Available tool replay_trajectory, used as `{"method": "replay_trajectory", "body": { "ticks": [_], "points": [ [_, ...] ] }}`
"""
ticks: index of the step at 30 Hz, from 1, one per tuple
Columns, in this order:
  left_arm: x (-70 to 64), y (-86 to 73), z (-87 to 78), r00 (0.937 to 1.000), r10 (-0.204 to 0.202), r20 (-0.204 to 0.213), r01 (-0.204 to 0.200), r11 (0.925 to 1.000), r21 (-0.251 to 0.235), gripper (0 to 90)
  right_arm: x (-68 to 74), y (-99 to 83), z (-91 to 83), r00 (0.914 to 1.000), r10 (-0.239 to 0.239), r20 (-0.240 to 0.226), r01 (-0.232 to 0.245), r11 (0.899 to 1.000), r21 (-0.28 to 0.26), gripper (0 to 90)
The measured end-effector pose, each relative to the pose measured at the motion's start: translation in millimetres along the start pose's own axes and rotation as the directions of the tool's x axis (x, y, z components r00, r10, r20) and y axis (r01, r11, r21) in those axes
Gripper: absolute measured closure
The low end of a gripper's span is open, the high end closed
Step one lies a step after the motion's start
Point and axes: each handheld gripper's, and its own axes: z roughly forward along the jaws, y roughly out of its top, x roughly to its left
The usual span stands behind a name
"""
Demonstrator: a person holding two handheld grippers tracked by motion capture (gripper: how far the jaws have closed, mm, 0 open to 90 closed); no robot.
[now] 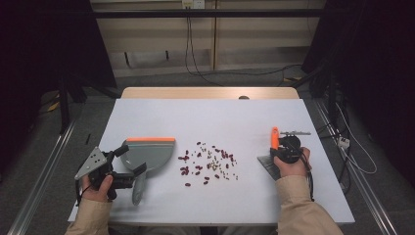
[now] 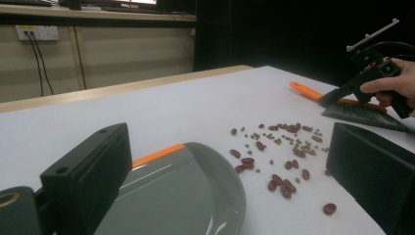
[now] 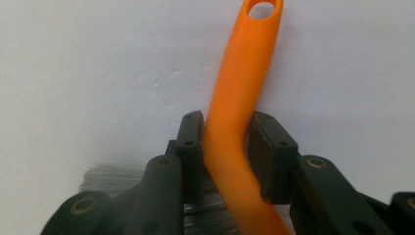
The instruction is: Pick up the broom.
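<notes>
right gripper [image 3: 226, 147] pinching brush [image 3: 242, 98] — curved orange handle, seemingly grey bristles

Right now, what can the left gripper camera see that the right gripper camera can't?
The left gripper view has the grey dustpan, the scattered beans and the right gripper with a hand on it. The right gripper view has the hole at the handle's tip and the jaws closed around the handle. Both share the orange-handled brush and the white table.

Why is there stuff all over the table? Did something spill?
Yes. Red beans and tiny greenish ones lie loose mid-table, between the grey dustpan and the brush clamped in the right gripper.
</notes>
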Motion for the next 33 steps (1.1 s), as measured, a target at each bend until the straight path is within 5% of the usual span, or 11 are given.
{"method": "replay_trajectory", "body": {
  "ticks": [18,25,33],
  "points": [
    [1.2,2.0,-0.5,0.9999,0.003,-0.012,-0.003,1.0000,-0.006,3.2,-5.3,1.8,-3.0,0.9993,0.007,-0.036,-0.007,1.000,-0.004,68.7],
    [1.3,2.9,-1.7,0.9998,-0.004,-0.019,0.003,0.9999,-0.017,3.2,-2.2,5.1,-12.0,0.9967,-0.006,-0.081,0.000,0.997,-0.073,69.4],
    [0.3,5.3,-0.2,0.9998,-0.004,-0.021,0.004,0.9997,-0.022,3.2,-2.3,11.3,-30.0,0.9864,0.009,-0.164,-0.041,0.981,-0.189,70.3]
  ]
}}
